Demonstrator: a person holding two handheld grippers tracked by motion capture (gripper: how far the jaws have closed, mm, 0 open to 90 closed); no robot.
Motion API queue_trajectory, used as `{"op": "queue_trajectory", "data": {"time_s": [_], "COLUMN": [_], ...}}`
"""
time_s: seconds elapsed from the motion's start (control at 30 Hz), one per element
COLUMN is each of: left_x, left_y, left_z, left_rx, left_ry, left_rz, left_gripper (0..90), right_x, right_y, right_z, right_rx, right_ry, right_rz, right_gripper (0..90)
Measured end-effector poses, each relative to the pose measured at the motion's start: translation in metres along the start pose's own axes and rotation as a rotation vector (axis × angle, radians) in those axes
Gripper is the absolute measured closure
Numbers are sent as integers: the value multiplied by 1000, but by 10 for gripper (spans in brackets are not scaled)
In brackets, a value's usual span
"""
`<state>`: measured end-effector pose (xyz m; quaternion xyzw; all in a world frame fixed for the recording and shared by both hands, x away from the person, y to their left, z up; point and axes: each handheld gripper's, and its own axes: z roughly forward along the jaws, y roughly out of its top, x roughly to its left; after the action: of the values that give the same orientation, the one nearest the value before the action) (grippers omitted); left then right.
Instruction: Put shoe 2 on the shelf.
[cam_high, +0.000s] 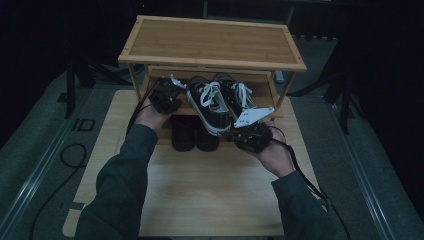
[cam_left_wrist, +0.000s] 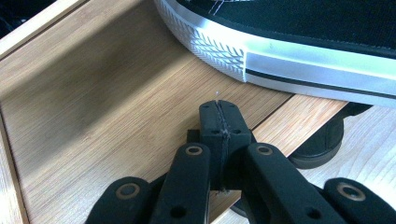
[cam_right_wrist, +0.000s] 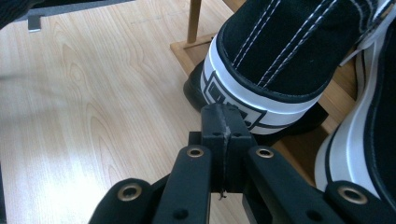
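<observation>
Table (cam_high: 200, 200): pale wood surface, lower centre of the high view; bears the rack and the dark pair.
Shoe rack (cam_high: 210, 42): bamboo, two-tiered, upper centre of the high view; top shelf bare; lower shelf (cam_left_wrist: 93, 116) carries the two sneakers.
Lower shelf contents: left sneaker (cam_high: 207, 102) and right sneaker (cam_high: 237, 95), black canvas, white laces, white rubber soles, side by side at centre frame, heels overhanging the shelf's near edge.
Left sneaker detail: ribbed white sole edge (cam_left_wrist: 219, 51) along the top of the left gripper view, resting on the shelf board.
Right sneaker detail: heel with white foxing and black stripe (cam_right_wrist: 261, 74) at upper right of the right gripper view, just past the jaw tips; contact not certain.
Dark pair (cam_high: 194, 132): black shoes on the table below the shelf's front edge, centre frame, partly under the sneakers' heels.
Left gripper (cam_left_wrist: 219, 114): left of the sneakers, over the shelf's near edge; jaws pressed together, nothing between them.
Right gripper (cam_right_wrist: 223, 116): right of centre, at the right sneaker's heel; jaws pressed together, nothing pinched.
</observation>
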<state>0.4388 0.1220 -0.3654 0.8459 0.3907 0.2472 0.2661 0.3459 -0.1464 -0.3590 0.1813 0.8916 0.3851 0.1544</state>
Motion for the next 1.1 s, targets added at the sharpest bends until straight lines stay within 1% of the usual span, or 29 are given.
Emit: {"op": "queue_trajectory", "data": {"time_s": [0.1, 0.23, 0.37, 0.53, 0.63, 0.8, 1.03, 1.1], "left_x": [1, 1, 0, 0, 0, 0, 0, 0], "left_y": [-1, -1, -1, -1, -1, -1, -1, -1], "left_z": [0, 0, 0, 0, 0, 0, 0, 0], "left_rx": [-4, -4, -4, -5, -5, -5, -5, -5], "left_ry": [-7, -5, -4, 0, 0, -2, -2, -3], "left_rz": [-1, -1, -1, -3, -6, -6, -4, -4], "left_gripper": [900, 900, 900, 900, 900, 900, 900, 900], "right_x": [2, 4, 5, 4, 4, 4, 4, 3], "right_y": [2, 5, 8, 10, 12, 12, 16, 17], "right_z": [3, 8, 12, 15, 18, 23, 29, 31], "right_rx": [0, -9, -12, -15, -20, -42, -47, -54], "right_ry": [9, 28, 34, 59, 66, 90, 99, 109], "right_rz": [-3, -3, -4, 11, 8, 21, 14, 12], "right_gripper": [900, 900, 900, 900, 900, 900, 900, 900]}}
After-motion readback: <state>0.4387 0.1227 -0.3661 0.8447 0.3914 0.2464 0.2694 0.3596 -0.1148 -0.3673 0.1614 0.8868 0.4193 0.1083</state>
